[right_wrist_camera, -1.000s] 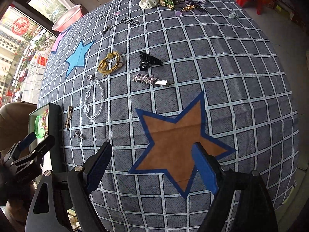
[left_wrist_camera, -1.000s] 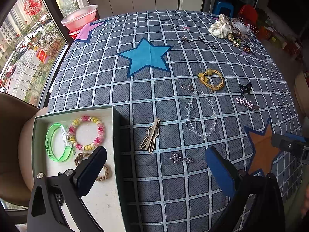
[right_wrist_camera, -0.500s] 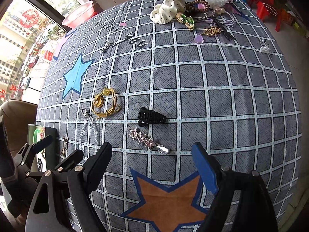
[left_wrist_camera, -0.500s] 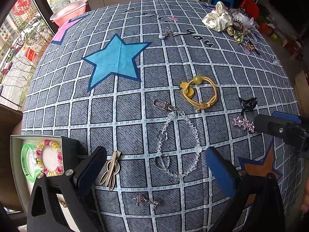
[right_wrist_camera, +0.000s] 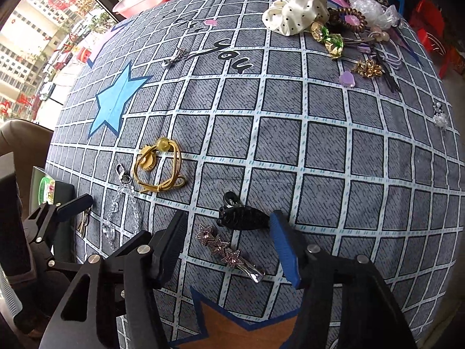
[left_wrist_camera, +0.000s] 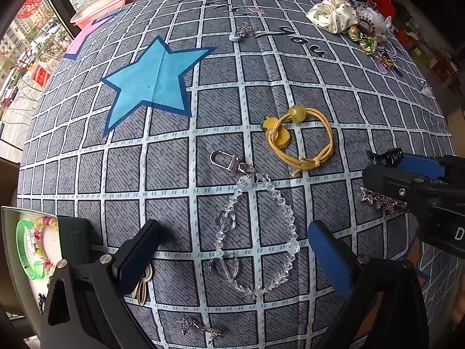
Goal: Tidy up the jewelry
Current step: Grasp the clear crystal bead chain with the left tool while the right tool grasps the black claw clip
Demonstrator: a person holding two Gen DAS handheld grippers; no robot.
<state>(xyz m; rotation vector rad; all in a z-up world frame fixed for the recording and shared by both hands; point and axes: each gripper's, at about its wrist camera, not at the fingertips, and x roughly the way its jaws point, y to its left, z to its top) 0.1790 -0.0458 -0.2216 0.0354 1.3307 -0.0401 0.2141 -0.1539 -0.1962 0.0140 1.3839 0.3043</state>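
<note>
Lying on the checked cloth (left_wrist_camera: 221, 93), the clear bead chain (left_wrist_camera: 255, 232) sits between the wide-apart fingers of the left gripper (left_wrist_camera: 232, 250), which holds nothing. Just past it is the yellow hair tie (left_wrist_camera: 299, 139). The box (left_wrist_camera: 17, 232) at the left edge holds a green bangle (left_wrist_camera: 24, 250) and a bead bracelet (left_wrist_camera: 43, 241). The right gripper (right_wrist_camera: 229, 247) is open too, with the pink star clip (right_wrist_camera: 226, 250) between its fingers and the black claw clip (right_wrist_camera: 244, 218) just beyond. More jewelry, with a cream scrunchie (right_wrist_camera: 296, 8), is piled far off.
</note>
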